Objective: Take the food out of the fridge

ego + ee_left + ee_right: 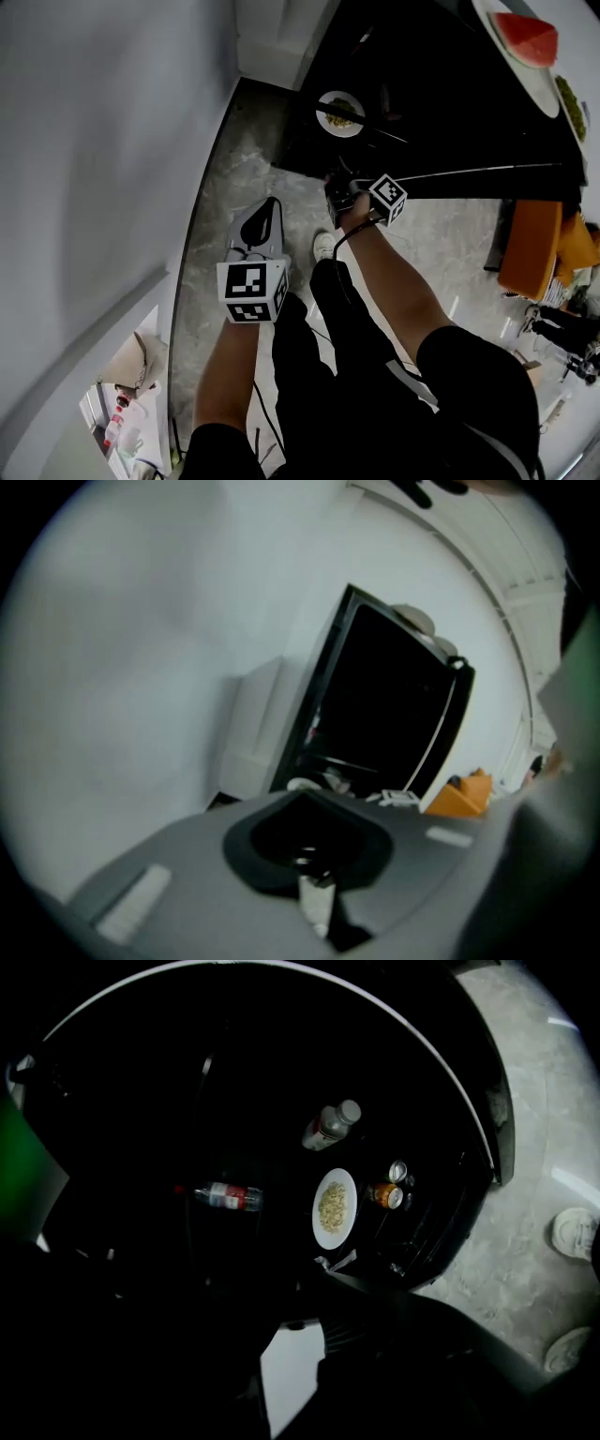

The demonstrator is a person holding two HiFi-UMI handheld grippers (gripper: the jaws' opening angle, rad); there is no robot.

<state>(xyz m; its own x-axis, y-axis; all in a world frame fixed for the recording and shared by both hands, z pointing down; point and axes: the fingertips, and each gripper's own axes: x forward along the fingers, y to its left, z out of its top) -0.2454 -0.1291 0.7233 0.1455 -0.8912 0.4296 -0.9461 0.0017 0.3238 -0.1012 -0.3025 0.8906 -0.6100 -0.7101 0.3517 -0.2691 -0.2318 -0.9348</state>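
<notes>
Head view: a person aims the left gripper and the right gripper at a black fridge, where a white plate of food sits at 12 o'clock. A watermelon slice lies at 1 o'clock. Left gripper view: the jaws are pressed together on nothing, with the fridge ahead and an orange object at 4 o'clock. Right gripper view: the jaws stand apart and empty. The plate, heaped with pale yellow bits, rests inside the dark fridge just right of centre. From the plate, a red-labelled bottle lies at 9 o'clock, a capped bottle at 12 and two cans at 3. No label's print is legible.
</notes>
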